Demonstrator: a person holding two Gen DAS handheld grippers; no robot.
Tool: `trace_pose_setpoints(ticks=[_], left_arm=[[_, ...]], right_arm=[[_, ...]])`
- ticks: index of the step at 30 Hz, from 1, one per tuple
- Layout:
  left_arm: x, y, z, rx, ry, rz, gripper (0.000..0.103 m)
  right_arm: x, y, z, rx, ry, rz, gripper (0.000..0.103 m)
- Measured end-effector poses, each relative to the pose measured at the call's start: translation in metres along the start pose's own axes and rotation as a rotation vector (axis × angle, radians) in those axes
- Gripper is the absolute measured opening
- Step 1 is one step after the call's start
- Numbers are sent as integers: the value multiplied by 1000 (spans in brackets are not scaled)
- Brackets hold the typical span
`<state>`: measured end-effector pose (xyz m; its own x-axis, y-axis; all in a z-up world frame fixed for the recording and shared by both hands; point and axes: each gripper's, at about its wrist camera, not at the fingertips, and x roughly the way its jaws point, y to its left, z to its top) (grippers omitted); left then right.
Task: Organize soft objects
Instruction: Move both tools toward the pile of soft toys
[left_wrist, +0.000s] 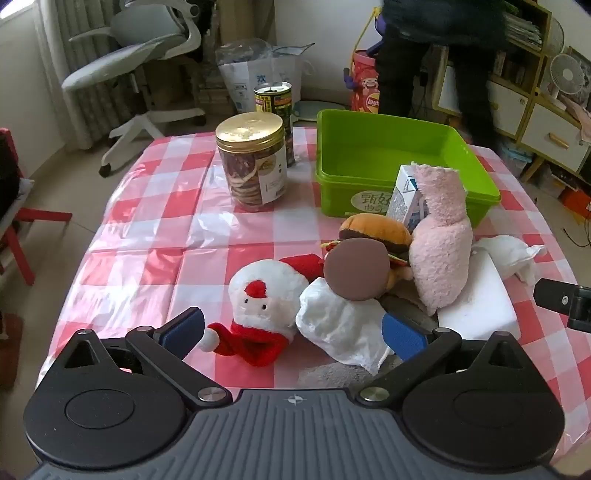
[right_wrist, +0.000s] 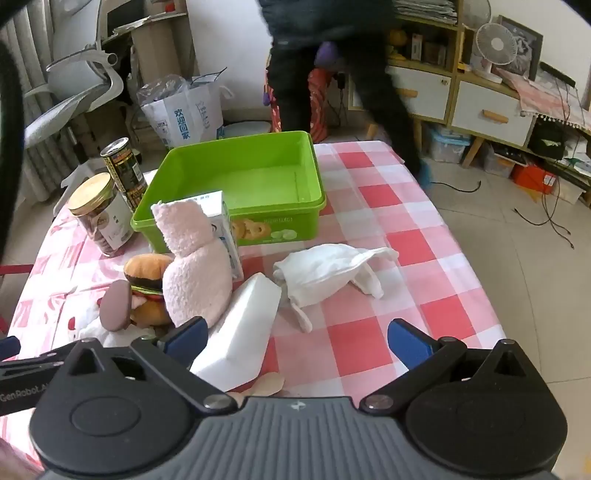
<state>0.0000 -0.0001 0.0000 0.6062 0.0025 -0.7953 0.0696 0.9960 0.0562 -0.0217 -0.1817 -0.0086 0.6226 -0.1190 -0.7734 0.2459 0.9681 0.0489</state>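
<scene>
On the checked table, near us, the Santa plush (left_wrist: 264, 295) lies between our left gripper (left_wrist: 293, 330)'s spread, empty jaws; the right gripper (right_wrist: 297, 338) gapes empty too. We should close squarely on Santa's middle, then carry him to the far green bin (left_wrist: 388, 155).

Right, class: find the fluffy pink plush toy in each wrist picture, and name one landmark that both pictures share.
Left wrist view: the fluffy pink plush toy stands right of centre, in front of the green plastic bin.
Right wrist view: the same toy stands left of centre, again in front of that bin.
Shared landmark: the bin, behind the toy.
</scene>
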Motion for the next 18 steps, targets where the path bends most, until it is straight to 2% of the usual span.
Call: trace_pose_setpoints(ticks=[14,18], left_arm=[[6,6,-3,10,32,-8,98],[9,-3,-5,13,53,1,98]], right_arm=[[9,5,-2,-9,30,6,89],[10,3,-2,-10,49,-2,89]])
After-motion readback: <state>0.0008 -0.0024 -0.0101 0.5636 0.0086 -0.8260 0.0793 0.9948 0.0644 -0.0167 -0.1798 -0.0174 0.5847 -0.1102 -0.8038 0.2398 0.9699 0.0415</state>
